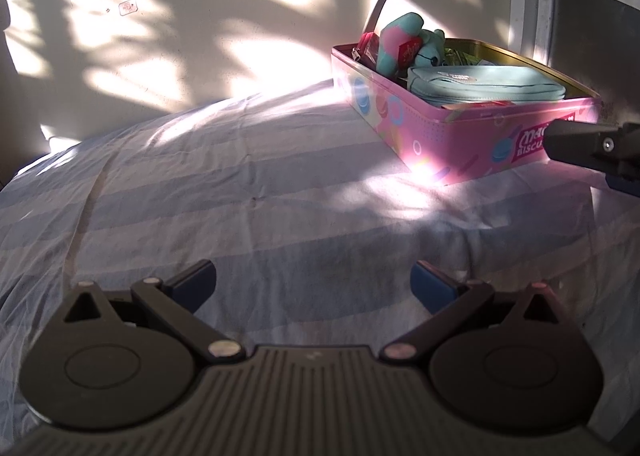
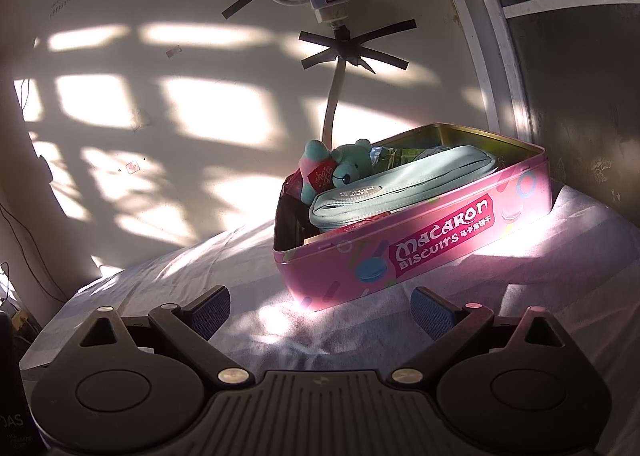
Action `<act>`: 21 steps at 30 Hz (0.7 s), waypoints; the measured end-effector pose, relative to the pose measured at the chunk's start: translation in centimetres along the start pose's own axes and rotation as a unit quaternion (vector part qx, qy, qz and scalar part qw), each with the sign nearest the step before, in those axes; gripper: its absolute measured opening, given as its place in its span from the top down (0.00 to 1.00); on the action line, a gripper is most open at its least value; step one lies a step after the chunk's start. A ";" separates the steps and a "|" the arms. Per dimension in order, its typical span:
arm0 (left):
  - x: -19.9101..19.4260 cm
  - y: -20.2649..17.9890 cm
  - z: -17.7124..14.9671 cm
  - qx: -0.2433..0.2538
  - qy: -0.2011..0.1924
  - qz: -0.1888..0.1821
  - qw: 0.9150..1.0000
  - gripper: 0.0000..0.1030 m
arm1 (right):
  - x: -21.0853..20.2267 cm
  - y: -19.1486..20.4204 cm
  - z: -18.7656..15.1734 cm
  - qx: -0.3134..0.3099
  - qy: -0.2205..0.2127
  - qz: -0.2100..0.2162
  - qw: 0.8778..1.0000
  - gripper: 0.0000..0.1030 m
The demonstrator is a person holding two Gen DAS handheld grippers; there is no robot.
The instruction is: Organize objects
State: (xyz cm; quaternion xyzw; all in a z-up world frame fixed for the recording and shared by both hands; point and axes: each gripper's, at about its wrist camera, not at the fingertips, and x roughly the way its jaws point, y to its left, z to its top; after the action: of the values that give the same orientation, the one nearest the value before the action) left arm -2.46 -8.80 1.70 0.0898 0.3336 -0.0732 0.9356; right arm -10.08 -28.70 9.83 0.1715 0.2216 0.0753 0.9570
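hard sun patches | deep shadows | pink glare | fisheye-warped edges

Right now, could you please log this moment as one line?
left tool open | right tool open | pouch, plush in tin

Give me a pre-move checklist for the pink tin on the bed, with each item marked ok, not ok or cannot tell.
1. Left gripper open and empty: ok.
2. Right gripper open and empty: ok.
3. Pink biscuit tin lid off, contents reachable: ok.
4. Teal pouch and plush bear inside the tin: ok, though both rise above the rim.
5. Tin resting level on the striped bedsheet: cannot tell, the bedding is soft and uneven.
6. Loose items left on the bed: cannot tell; none in view.
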 end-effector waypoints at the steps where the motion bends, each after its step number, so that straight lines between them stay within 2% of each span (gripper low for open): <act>1: 0.0 0.0 0.0 0.000 0.000 0.000 1.000 0.00 | 0.1 0.0 0.0 0.000 0.001 0.000 1.000 0.06; 15: 0.4 0.1 -0.1 -0.003 0.004 0.001 1.000 0.00 | 0.5 -0.1 -0.1 0.002 0.006 -0.002 1.000 0.06; 21: -0.2 0.4 0.0 -0.003 -0.019 -0.003 1.000 0.00 | 0.5 -0.1 -0.2 0.001 0.007 -0.003 1.000 0.06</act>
State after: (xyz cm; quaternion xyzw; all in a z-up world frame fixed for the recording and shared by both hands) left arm -2.55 -8.44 1.89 0.0844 0.3164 -0.0767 0.9417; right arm -9.67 -28.63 9.41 0.1717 0.2289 0.0737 0.9553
